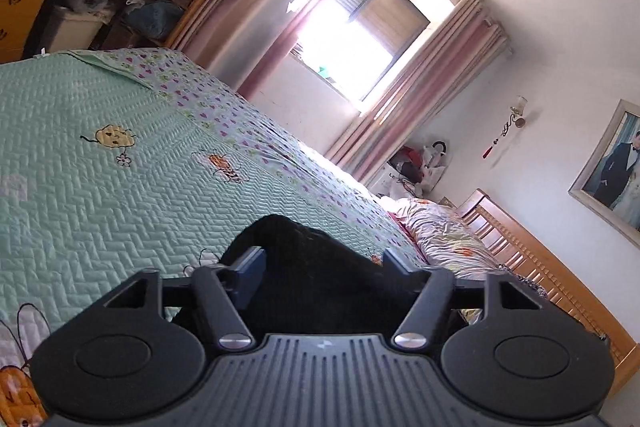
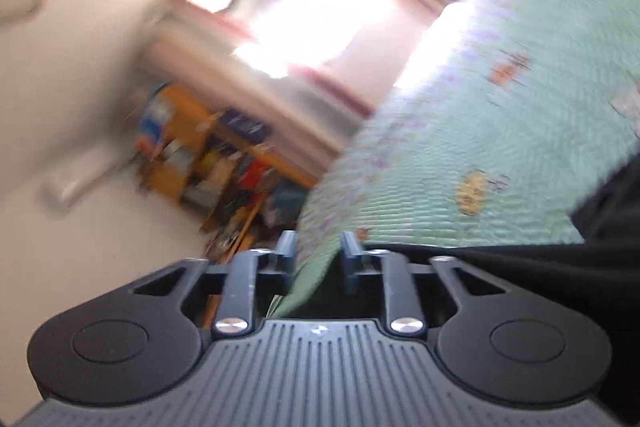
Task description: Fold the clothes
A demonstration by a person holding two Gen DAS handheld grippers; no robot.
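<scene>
We've barely started: the black garment (image 1: 320, 267) bunches unfolded between our left gripper (image 1: 324, 259) fingers, spread wide, not pinching. Right gripper (image 2: 316, 251) stands half-spread on nothing, cloth draped just right of it.

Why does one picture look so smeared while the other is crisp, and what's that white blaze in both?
Right wrist view: motion blur smears the shelves and the quilt. Left wrist view: sharp, though the fisheye lens bends the bed and walls. In both, the sunlit window overexposes to white glare.
</scene>
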